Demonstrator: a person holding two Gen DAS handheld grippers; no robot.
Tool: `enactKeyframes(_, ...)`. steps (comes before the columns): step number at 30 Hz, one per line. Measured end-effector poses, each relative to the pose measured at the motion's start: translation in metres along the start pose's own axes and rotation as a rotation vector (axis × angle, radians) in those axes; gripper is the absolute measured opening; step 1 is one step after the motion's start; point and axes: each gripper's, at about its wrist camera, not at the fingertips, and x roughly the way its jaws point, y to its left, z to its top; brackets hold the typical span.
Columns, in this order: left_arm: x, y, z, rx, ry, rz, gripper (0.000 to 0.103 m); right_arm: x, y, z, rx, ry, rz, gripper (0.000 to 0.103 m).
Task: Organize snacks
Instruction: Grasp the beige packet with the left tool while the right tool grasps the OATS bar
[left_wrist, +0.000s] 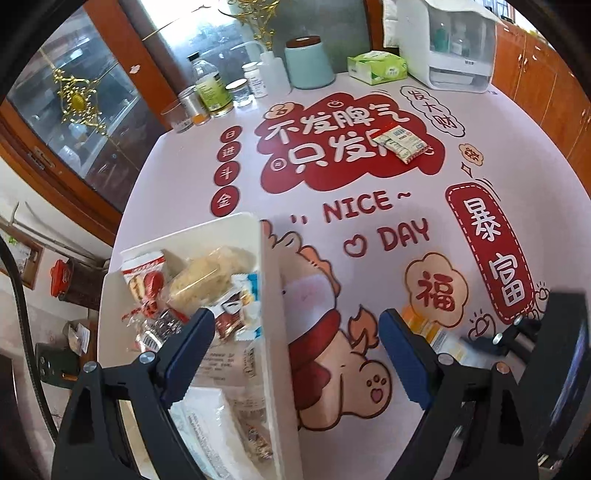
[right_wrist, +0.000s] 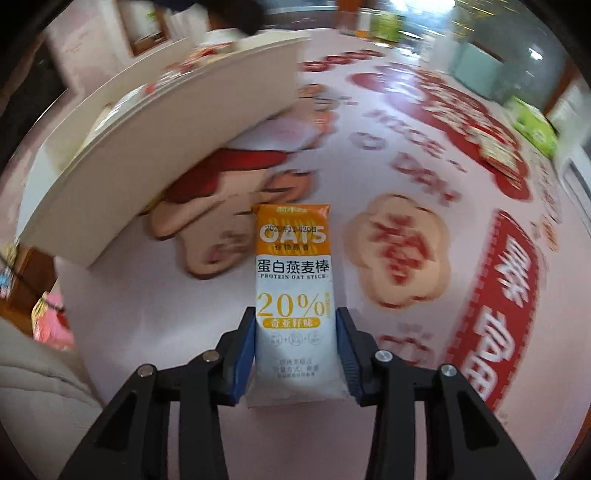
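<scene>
My right gripper (right_wrist: 295, 350) is shut on an orange and white protein oat stick packet (right_wrist: 294, 280) and holds it above the printed tablecloth, right of the white box (right_wrist: 147, 147). In the left wrist view the white box's rim (left_wrist: 271, 280) is straddled by my open, empty left gripper (left_wrist: 297, 354); the box holds several snack packets (left_wrist: 207, 284). The oat stick (left_wrist: 436, 332) and the right gripper (left_wrist: 524, 332) show at the lower right. One more white snack packet (left_wrist: 400, 143) lies far back on the red print.
Bottles and jars (left_wrist: 210, 92), a teal canister (left_wrist: 308, 62), a green tissue pack (left_wrist: 376, 66) and a white appliance (left_wrist: 458, 40) stand along the table's far edge. A glass cabinet (left_wrist: 74, 110) is at the left.
</scene>
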Motion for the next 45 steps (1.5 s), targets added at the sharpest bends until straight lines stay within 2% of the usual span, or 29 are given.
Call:
enactKeyframes(6,0.013,-0.041,0.029,0.08,0.002,-0.015,0.089,-0.008,-0.075,-0.011,0.237,-0.016,-0.098,0.042)
enactKeyframes(9,0.028,-0.066,0.057,0.108,0.022,-0.048,0.089,-0.015,-0.114,-0.017,0.356,-0.04,-0.133,0.042)
enactKeyframes(13,0.059,-0.092,0.103,0.088,0.075,-0.078,0.089,-0.023,-0.156,-0.023,0.47,-0.076,-0.172,0.041)
enactKeyframes(16,0.093,-0.106,0.144,0.02,0.122,-0.093,0.089,-0.031,-0.189,-0.027,0.561,-0.119,-0.177,0.041)
enactKeyframes(20,0.141,-0.116,0.193,-0.137,0.172,-0.109,0.089,-0.04,-0.222,-0.031,0.66,-0.176,-0.17,0.041)
enactKeyframes(23,0.176,-0.123,0.213,-0.244,0.225,-0.089,0.089,-0.04,-0.233,-0.034,0.697,-0.196,-0.156,0.041)
enactKeyframes(26,0.202,-0.132,0.219,-0.301,0.25,-0.061,0.09,-0.039,-0.237,-0.04,0.712,-0.203,-0.144,0.041)
enactKeyframes(33,0.218,-0.134,0.216,-0.433,0.177,-0.071,0.089,-0.034,-0.238,-0.054,0.726,-0.193,-0.125,0.041)
enactKeyframes(37,0.215,-0.134,0.217,-0.433,0.121,-0.08,0.072,-0.032,-0.238,-0.056,0.731,-0.194,-0.117,0.04)
enactKeyframes(38,0.216,-0.131,0.218,-0.425,0.106,-0.081,0.059,-0.032,-0.238,-0.056,0.729,-0.192,-0.119,0.04)
enactKeyframes(42,0.211,-0.129,0.215,-0.427,0.092,-0.088,0.053,-0.03,-0.234,-0.055,0.716,-0.19,-0.121,0.04)
enactKeyframes(45,0.204,-0.121,0.207,-0.446,0.098,-0.1,0.044,-0.034,-0.228,-0.052,0.701,-0.195,-0.117,0.04)
